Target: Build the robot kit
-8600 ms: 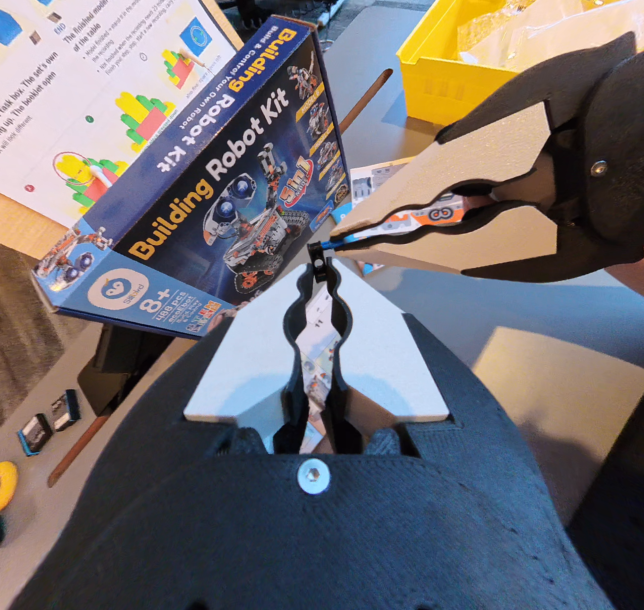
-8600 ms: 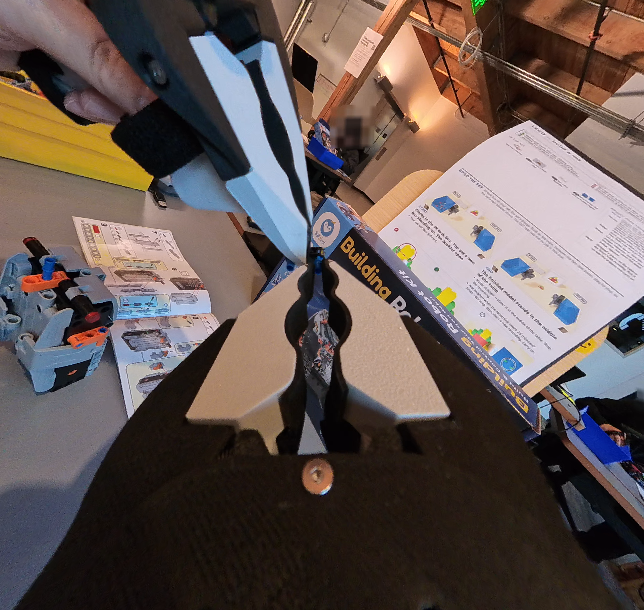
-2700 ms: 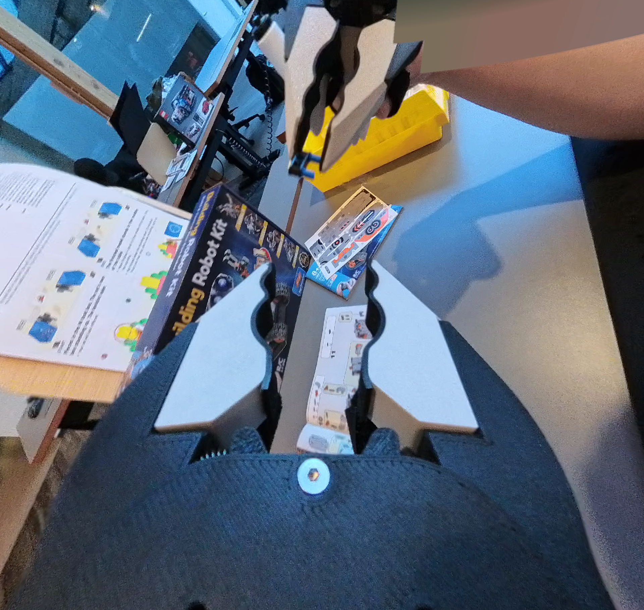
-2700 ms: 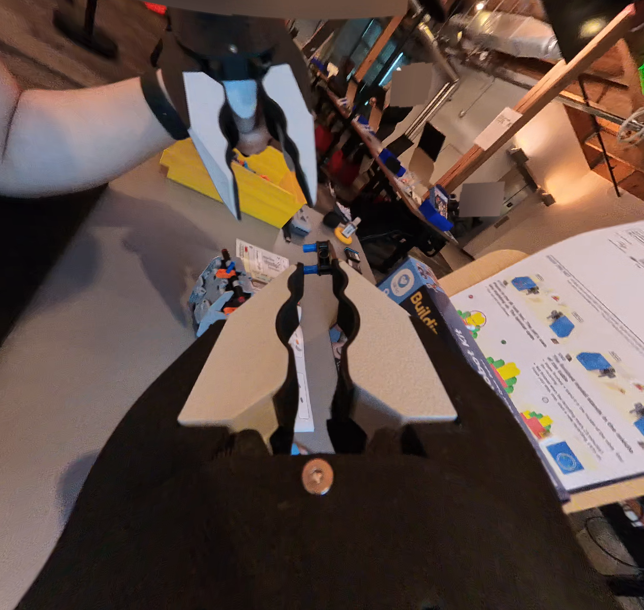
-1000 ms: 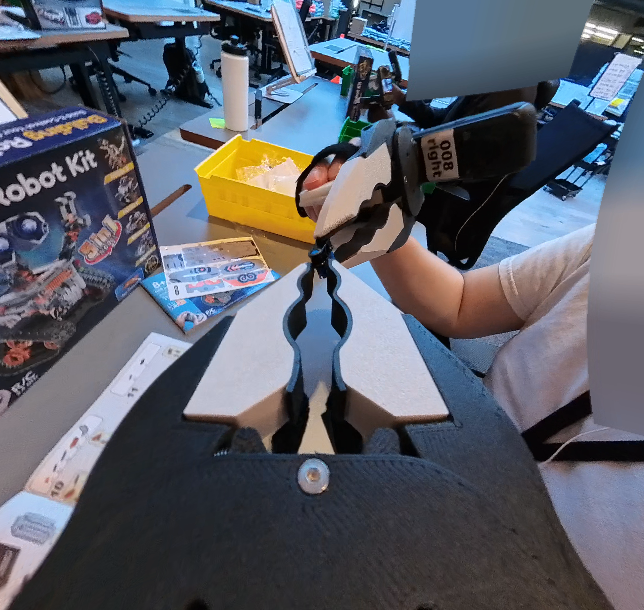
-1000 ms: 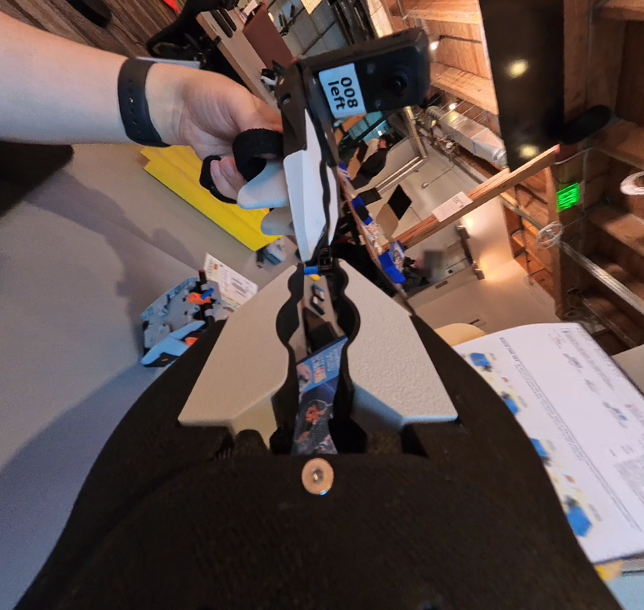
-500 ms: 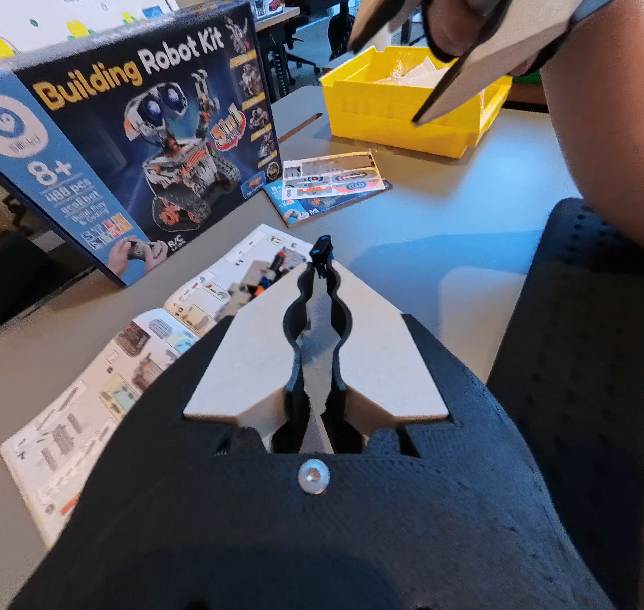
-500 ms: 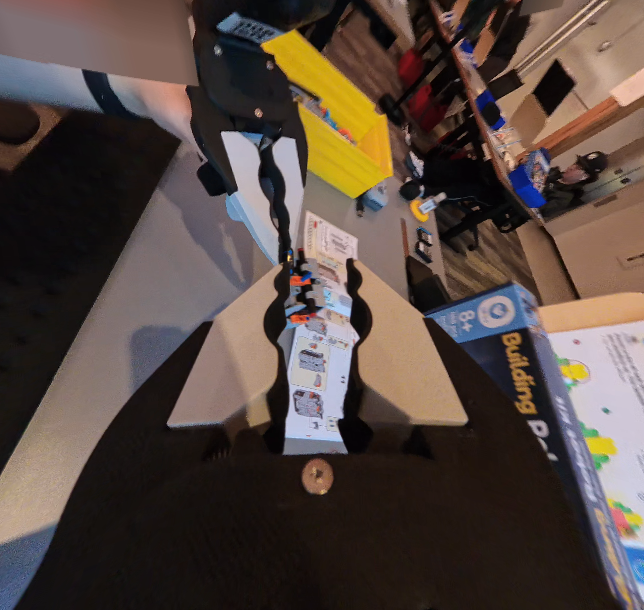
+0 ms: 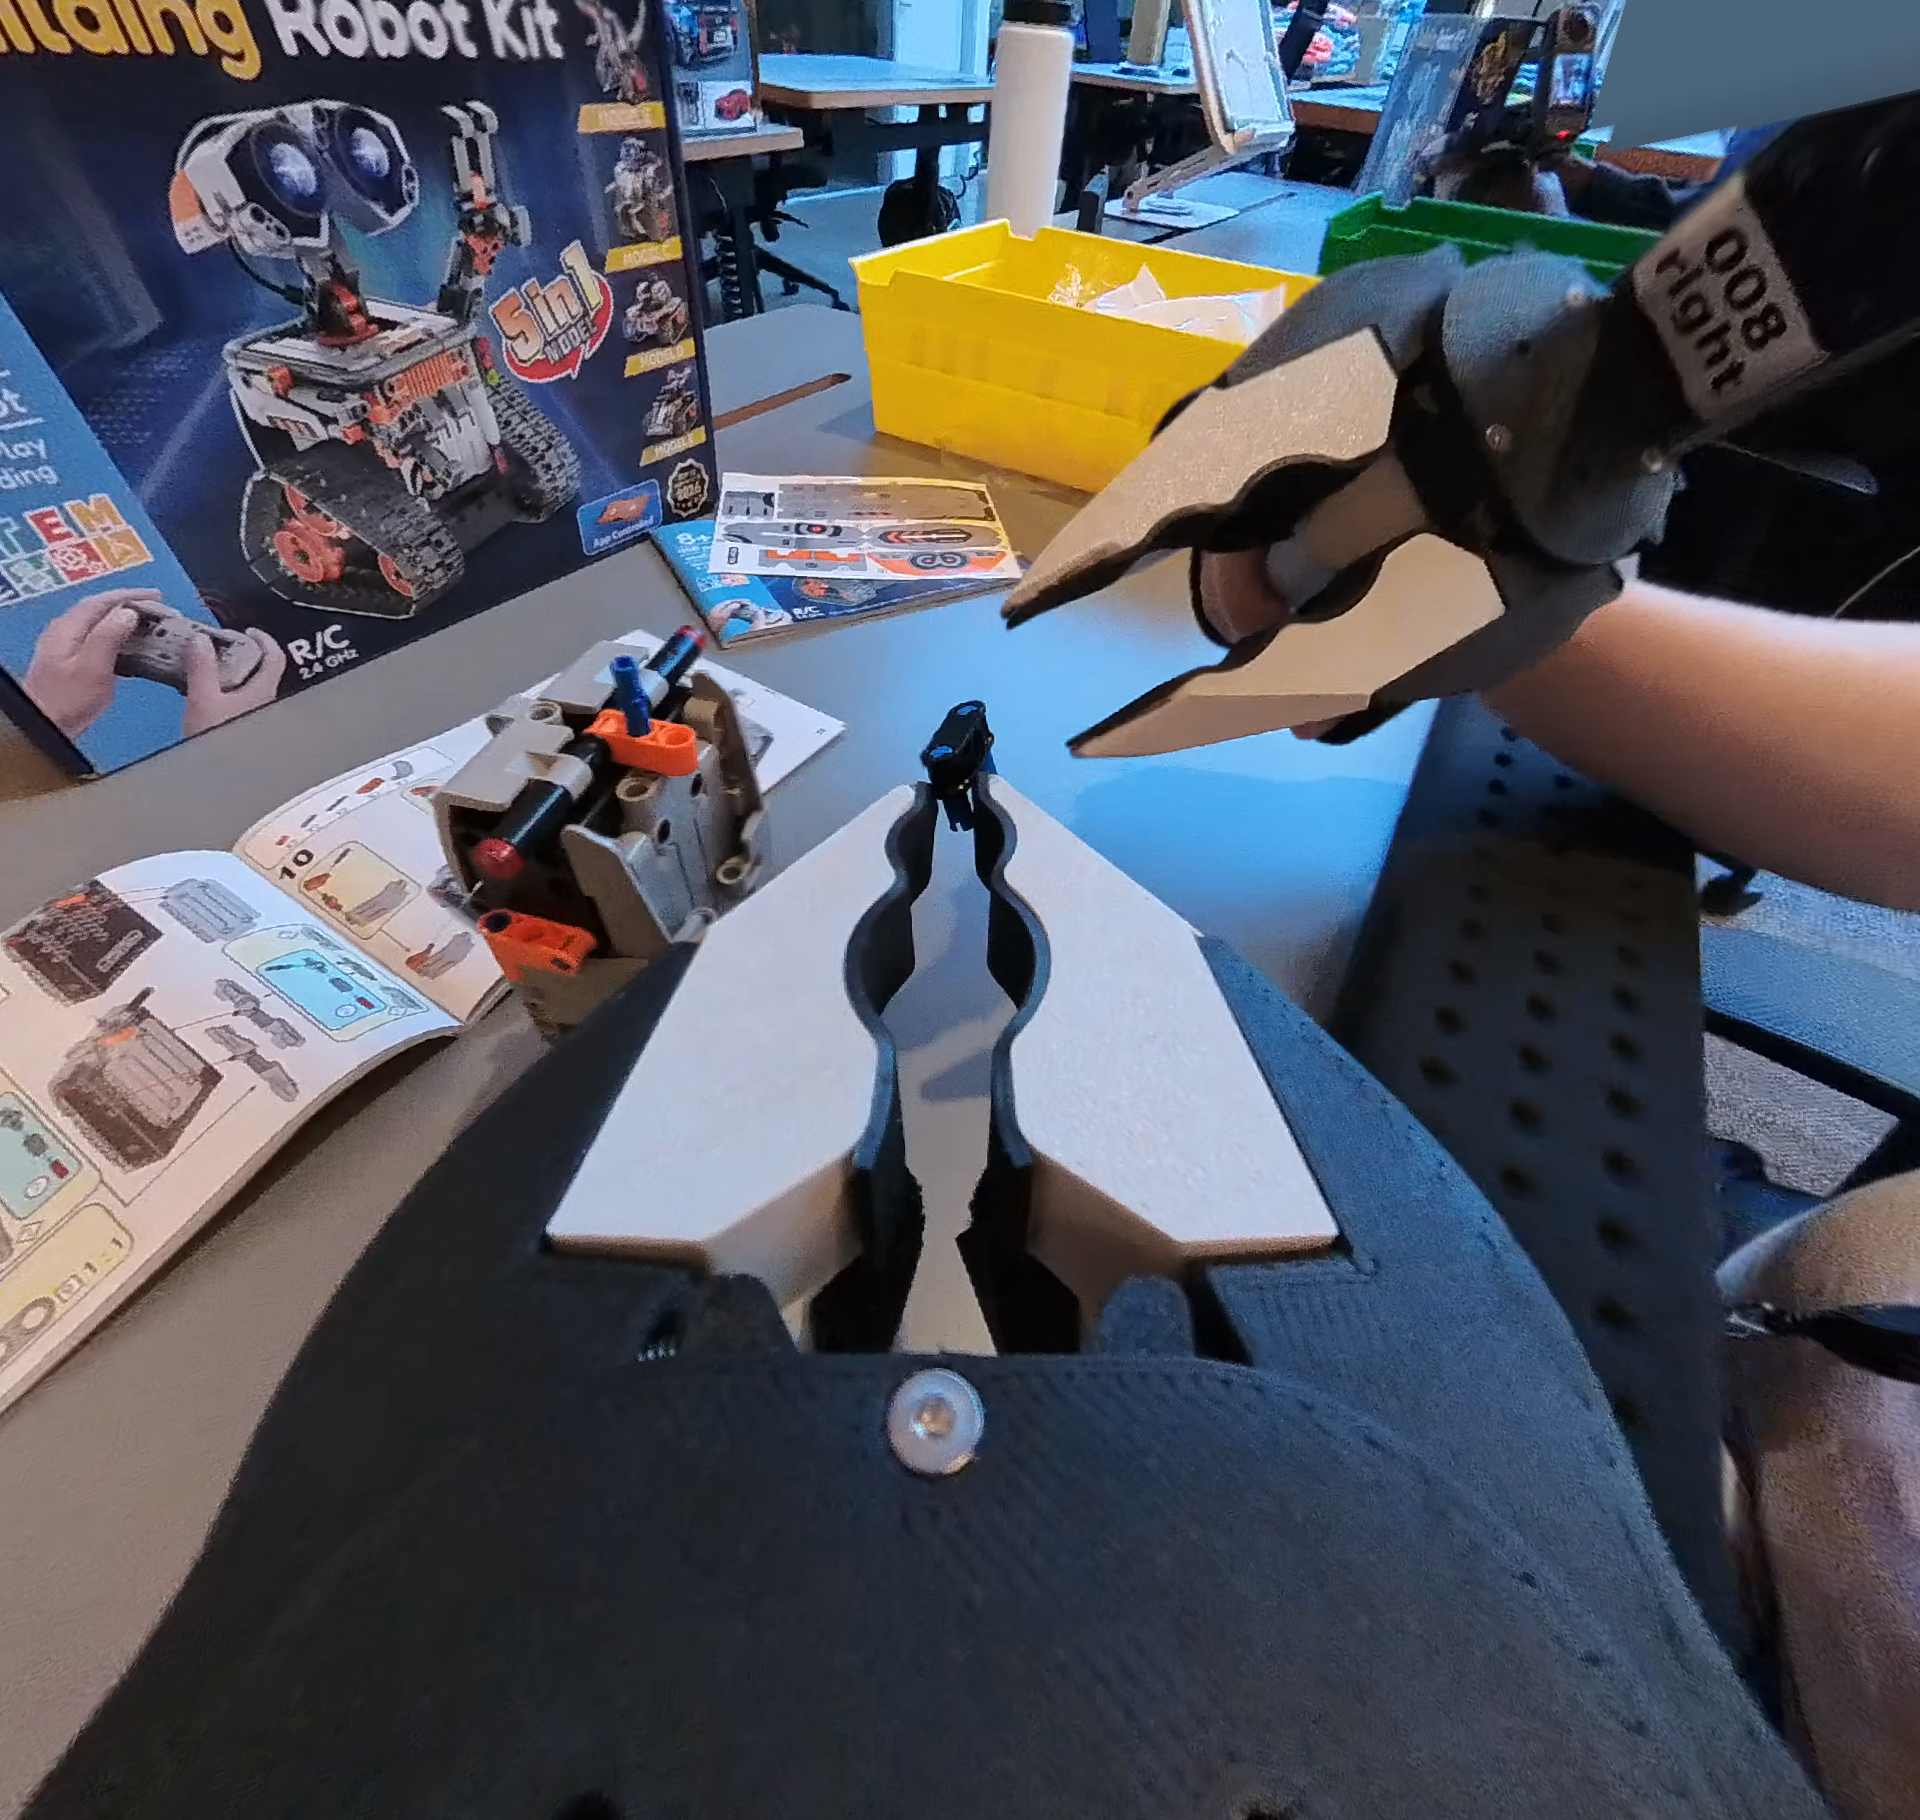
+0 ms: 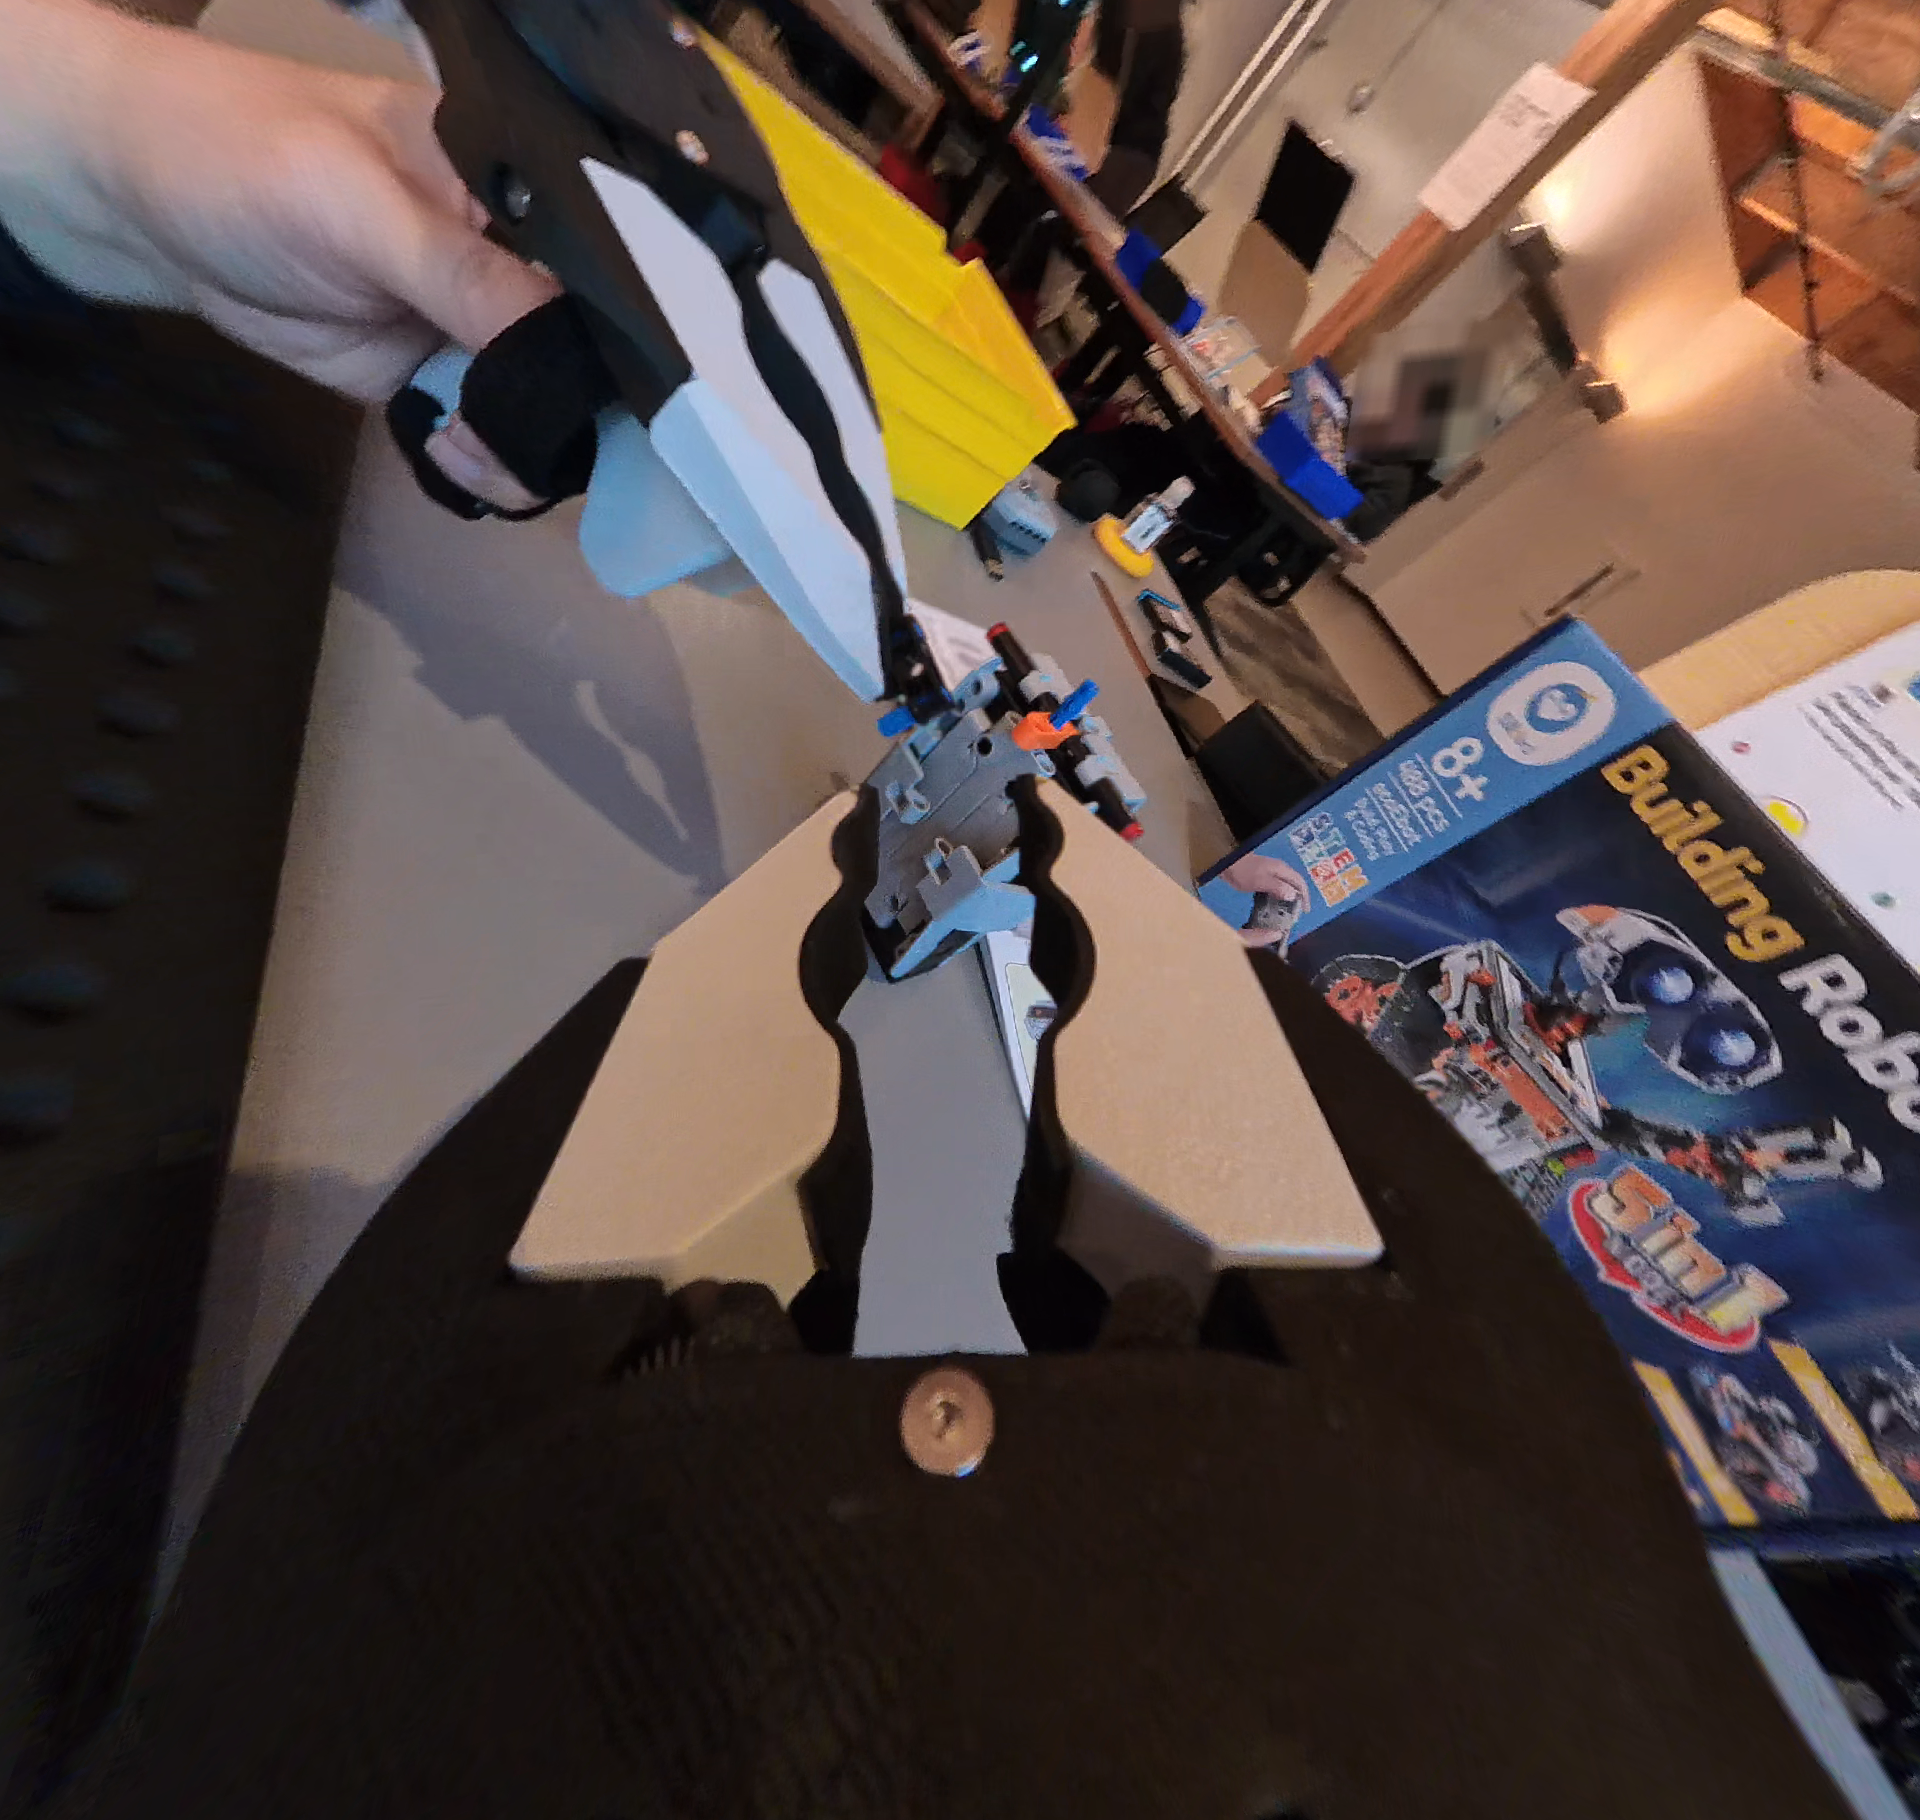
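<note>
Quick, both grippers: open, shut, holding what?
Left gripper: shut on a small black and blue connector piece.
Right gripper: open, empty.

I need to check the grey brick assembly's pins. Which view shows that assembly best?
The left wrist view: the grey brick assembly sits sharp and unobstructed on the open instruction booklet, its orange connectors and black axle visible. The right wrist view shows it too, but blurred and partly framed between the right tool tips.
</note>
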`<move>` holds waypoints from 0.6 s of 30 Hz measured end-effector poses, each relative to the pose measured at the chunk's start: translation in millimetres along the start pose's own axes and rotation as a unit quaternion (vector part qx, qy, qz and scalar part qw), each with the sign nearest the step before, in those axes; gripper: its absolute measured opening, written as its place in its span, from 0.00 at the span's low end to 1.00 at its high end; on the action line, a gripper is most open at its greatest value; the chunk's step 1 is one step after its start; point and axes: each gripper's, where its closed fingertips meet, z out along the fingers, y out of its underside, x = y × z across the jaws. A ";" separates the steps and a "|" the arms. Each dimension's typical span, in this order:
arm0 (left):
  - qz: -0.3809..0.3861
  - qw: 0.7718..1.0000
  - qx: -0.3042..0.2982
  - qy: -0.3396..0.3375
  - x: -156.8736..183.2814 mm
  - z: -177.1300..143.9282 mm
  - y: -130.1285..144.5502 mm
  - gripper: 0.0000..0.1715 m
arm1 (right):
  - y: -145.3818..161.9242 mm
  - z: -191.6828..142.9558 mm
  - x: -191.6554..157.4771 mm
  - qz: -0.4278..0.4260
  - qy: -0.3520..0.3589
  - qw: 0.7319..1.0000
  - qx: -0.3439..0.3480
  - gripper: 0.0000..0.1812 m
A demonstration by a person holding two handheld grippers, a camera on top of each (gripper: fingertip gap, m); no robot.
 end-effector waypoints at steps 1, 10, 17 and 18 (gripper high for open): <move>0.000 1.000 0.005 0.000 4.2 -2.4 -3.0 0.03 | -2.5 -5.9 1.8 0.009 0.016 1.000 0.011 0.14; 0.038 0.999 0.002 -0.037 36.9 -30.1 -24.4 0.03 | -33.9 -40.6 3.7 0.072 0.070 0.992 0.070 0.14; 0.018 1.000 -0.011 -0.003 35.2 -25.1 -8.8 0.03 | -28.9 -33.8 -21.4 -0.020 0.079 0.996 0.032 0.14; 0.017 1.000 -0.008 0.000 30.9 -21.7 -7.6 0.03 | -23.9 -29.3 -22.5 -0.039 0.082 0.996 0.017 0.14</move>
